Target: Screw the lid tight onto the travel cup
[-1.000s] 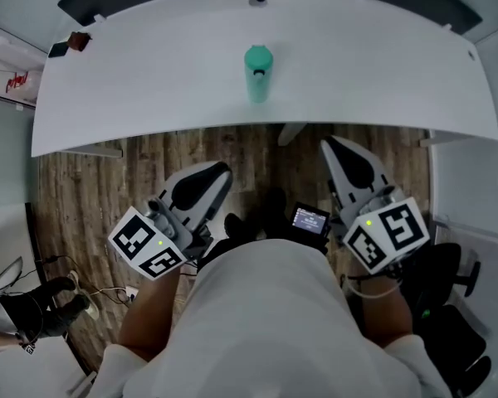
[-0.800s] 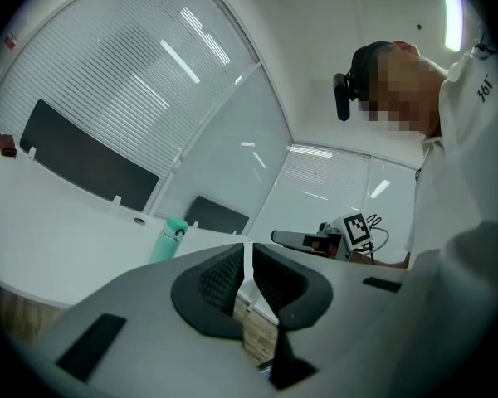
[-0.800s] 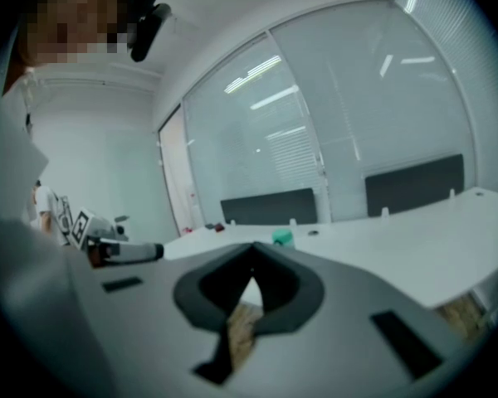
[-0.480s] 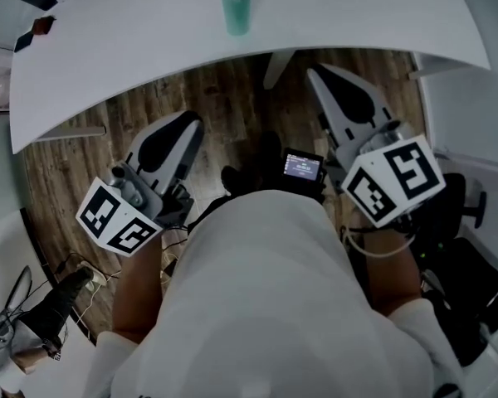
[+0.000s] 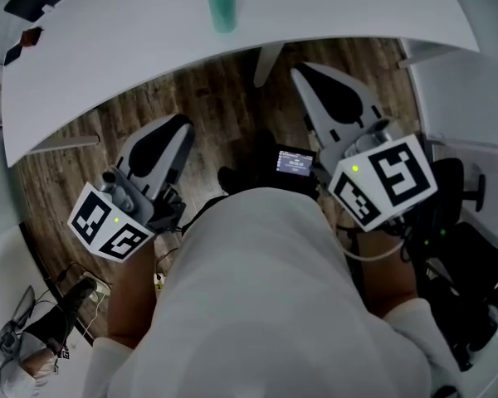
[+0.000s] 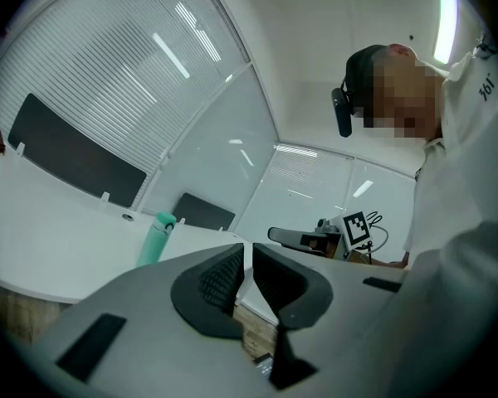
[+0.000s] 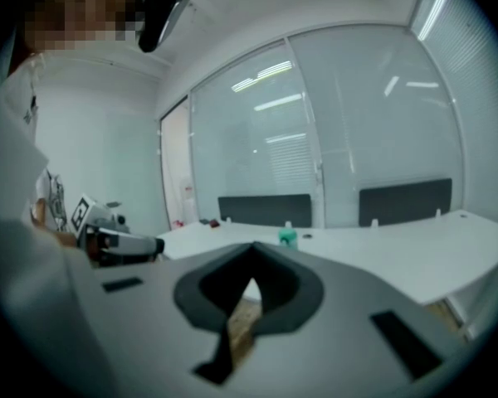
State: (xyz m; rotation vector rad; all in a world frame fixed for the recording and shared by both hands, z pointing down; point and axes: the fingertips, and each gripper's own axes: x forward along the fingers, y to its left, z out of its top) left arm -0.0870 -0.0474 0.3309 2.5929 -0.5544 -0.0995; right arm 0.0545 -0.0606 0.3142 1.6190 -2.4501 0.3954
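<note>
A teal travel cup (image 5: 221, 1) with its lid on stands upright on the white curved table (image 5: 133, 40); it also shows as a cup (image 6: 154, 239) in the left gripper view and small as a cup (image 7: 288, 237) in the right gripper view. My left gripper (image 5: 176, 125) is held over the wooden floor, short of the table's near edge, shut and empty. My right gripper (image 5: 303, 75) sits close under the table edge, also shut with nothing in it. Both are well apart from the cup.
A small dark and red object (image 5: 26, 40) lies at the table's far left. The table leg (image 5: 267, 60) stands between the grippers. A black office chair (image 5: 461, 264) is at my right. Dark panels (image 7: 266, 210) line the table's far side.
Both grippers and the head view have drawn back from the table; the cup now sits higher, near the frame's top edge. The jaws stay shut.
</note>
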